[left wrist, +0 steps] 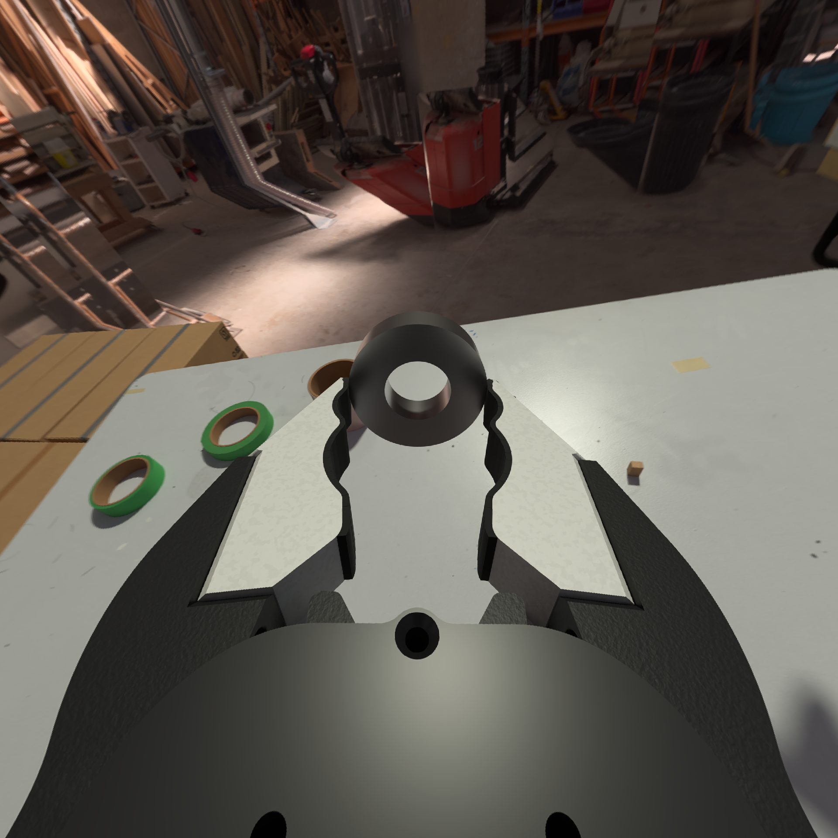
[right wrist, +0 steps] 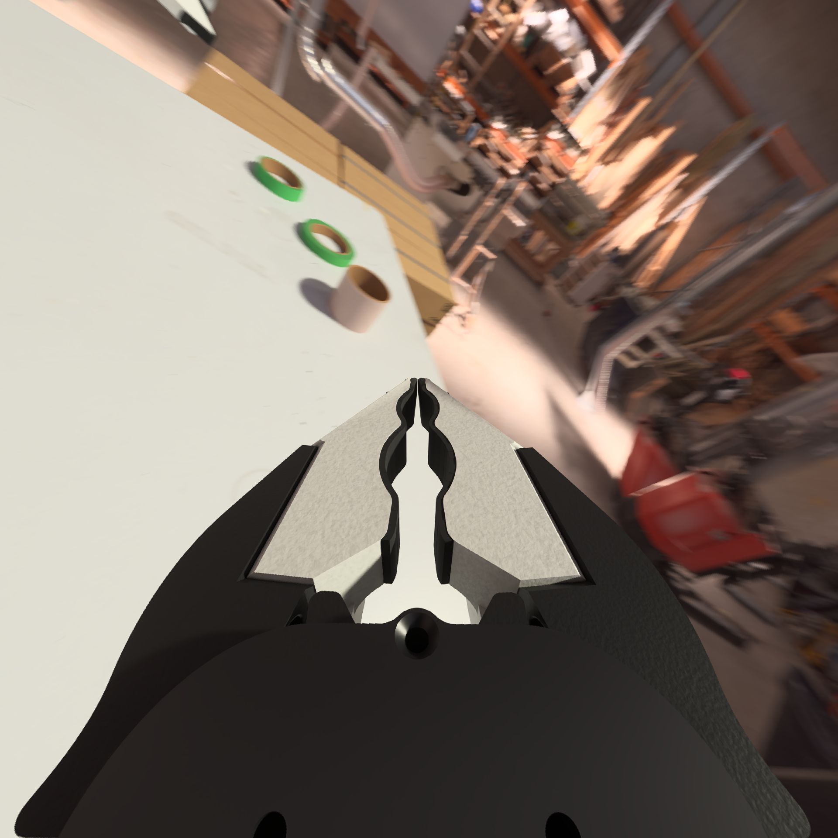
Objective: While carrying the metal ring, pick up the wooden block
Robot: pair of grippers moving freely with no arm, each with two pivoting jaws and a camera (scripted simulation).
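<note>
My left gripper [left wrist: 416, 399] is shut on the dark metal ring [left wrist: 362, 399], which it holds upright between its fingertips above the white table [left wrist: 635, 408], with the ring's hole facing the camera. The small wooden block [left wrist: 635, 468] lies on the table to the right of the left gripper, apart from it. My right gripper [right wrist: 417, 381] is shut and empty, tilted, with its tips over the table's edge [right wrist: 136, 362]. The wooden block does not show in the right wrist view.
Two green tape rolls [left wrist: 127, 485] [left wrist: 237, 428] and a cardboard tube [left wrist: 326, 374] stand at the table's left; they also show in the right wrist view [right wrist: 277, 178] [right wrist: 326, 241] [right wrist: 360, 298]. Cardboard boxes [left wrist: 68, 385] lie beside the table. A red pallet truck [left wrist: 453, 149] stands on the floor beyond.
</note>
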